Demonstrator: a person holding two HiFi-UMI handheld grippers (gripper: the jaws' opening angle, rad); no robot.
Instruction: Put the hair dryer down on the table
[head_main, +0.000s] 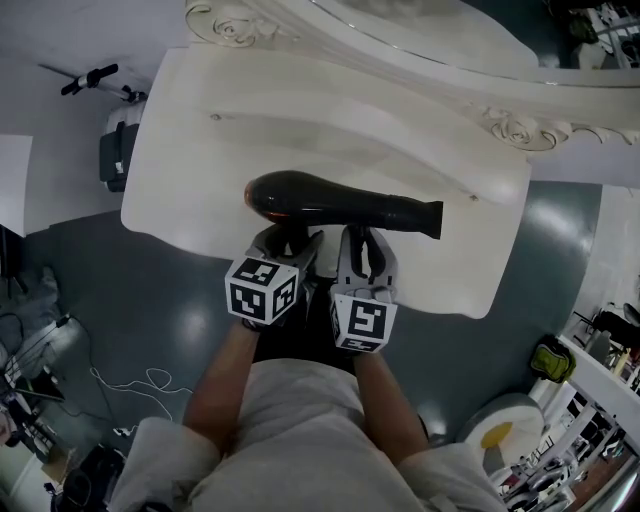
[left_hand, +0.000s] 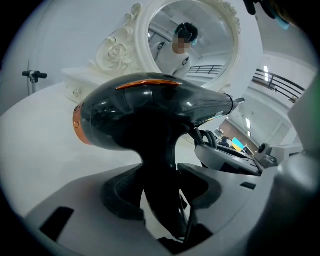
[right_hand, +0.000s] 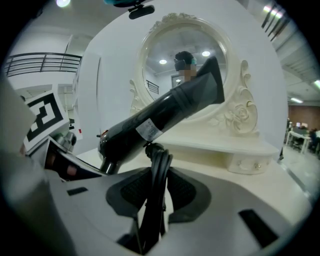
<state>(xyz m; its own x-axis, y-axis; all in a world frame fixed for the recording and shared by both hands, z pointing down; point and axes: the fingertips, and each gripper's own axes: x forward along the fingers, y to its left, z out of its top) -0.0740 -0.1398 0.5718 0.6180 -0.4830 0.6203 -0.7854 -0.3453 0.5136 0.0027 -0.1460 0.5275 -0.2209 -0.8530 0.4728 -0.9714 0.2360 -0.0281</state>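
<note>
A black hair dryer (head_main: 340, 205) with an orange rear ring is held level over the front part of the white dressing table (head_main: 230, 130), its nozzle pointing right. My left gripper (head_main: 285, 240) is shut on its handle, which runs down between the pads (left_hand: 160, 185) under the glossy body (left_hand: 150, 115). Just to the right, my right gripper (head_main: 362, 240) is shut on the black power cord (right_hand: 157, 175), which rises between its jaws (right_hand: 154, 195) to the dryer (right_hand: 160, 120). Whether the dryer touches the tabletop cannot be told.
An ornate oval mirror (head_main: 420, 30) stands at the table's back edge, with a raised shelf and small drawer (right_hand: 245, 160) below it. A black-and-white device (head_main: 118, 150) sits left of the table. Cables (head_main: 130, 385) lie on the dark floor.
</note>
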